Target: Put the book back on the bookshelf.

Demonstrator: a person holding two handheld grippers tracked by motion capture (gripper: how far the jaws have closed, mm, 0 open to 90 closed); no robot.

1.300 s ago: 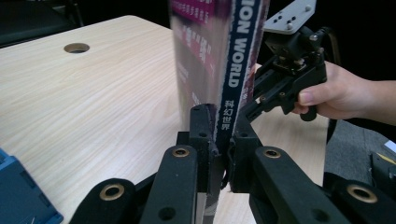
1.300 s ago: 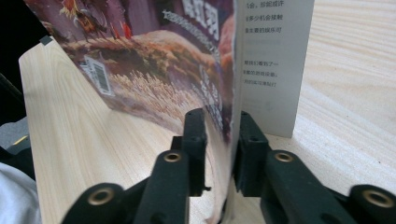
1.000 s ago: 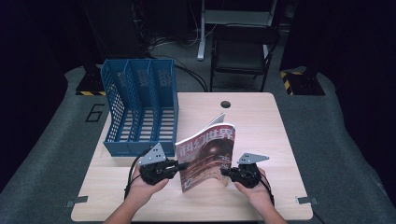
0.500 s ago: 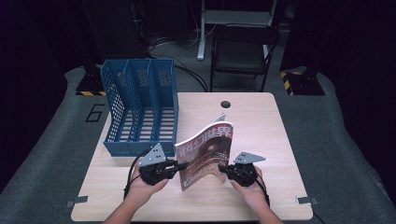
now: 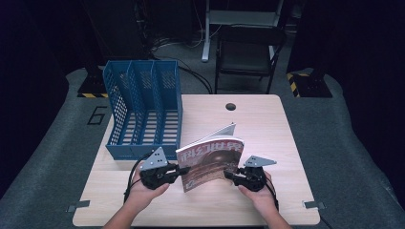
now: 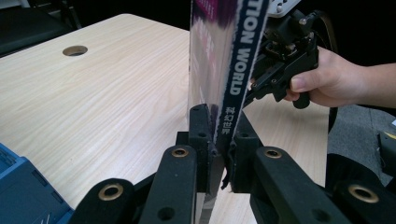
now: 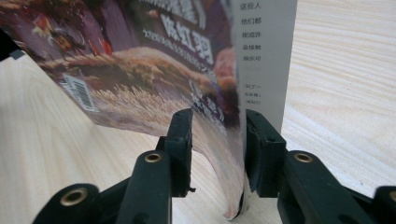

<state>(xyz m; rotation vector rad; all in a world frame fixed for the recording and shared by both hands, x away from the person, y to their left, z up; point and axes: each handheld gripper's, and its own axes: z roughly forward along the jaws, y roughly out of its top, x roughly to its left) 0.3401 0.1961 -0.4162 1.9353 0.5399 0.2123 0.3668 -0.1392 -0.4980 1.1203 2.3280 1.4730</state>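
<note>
While both hands flank it, a magazine (image 5: 212, 162) stands upright on the tabletop (image 5: 267, 129).
Blue file rack (image 5: 143, 112) far left; left gripper (image 5: 184, 170) pinches the spine; right gripper (image 5: 228, 174), jaws just opening, straddles the pages loosely.

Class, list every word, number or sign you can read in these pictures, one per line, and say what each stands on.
"TION WORLD": white capitals on the magazine spine, start cut off, left gripper view.
"6": painted on the grey floor mat left of the table, high view.
Large Chinese characters: on the magazine cover, both other views; I cannot make them out.
Small Chinese column on the white page, and barcode digits: too small to read.
</note>
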